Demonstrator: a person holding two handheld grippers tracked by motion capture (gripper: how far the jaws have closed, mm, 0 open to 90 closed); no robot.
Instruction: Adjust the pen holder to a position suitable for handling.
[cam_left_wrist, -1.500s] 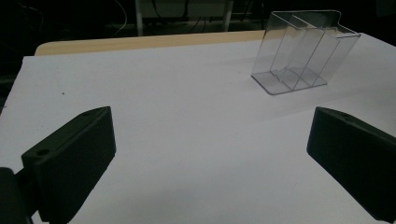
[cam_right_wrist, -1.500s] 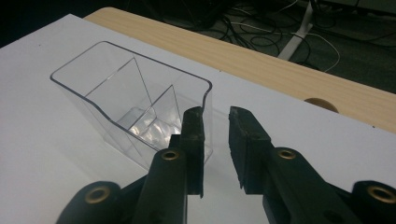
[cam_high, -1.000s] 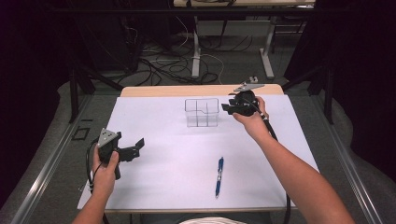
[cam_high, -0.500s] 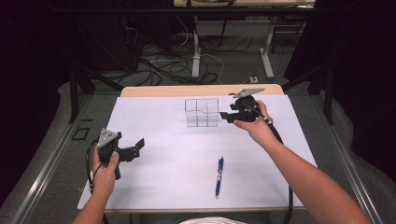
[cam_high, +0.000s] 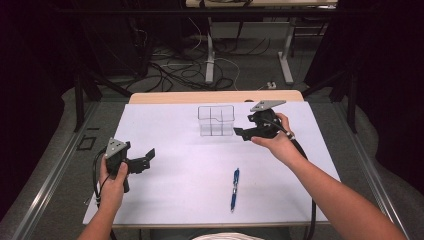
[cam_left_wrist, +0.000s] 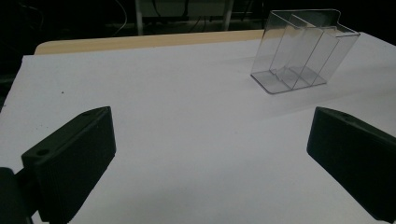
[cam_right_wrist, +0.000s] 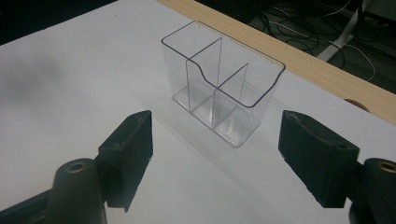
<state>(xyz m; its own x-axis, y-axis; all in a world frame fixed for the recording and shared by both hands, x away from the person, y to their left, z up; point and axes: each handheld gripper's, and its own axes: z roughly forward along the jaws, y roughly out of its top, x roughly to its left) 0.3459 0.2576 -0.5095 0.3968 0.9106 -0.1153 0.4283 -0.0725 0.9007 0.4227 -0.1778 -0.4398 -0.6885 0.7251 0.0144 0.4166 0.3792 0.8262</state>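
Clear organizer, upright near table's far edge; right gripper just beside it, jaws just been opening, empty. Left gripper wide open, empty.

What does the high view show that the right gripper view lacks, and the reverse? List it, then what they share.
High view: pen, left tongs, left hand. Right gripper view: the holder up close, its dividers plain, its compartments bare. Shared: holder, white sheet, wooden table edge.
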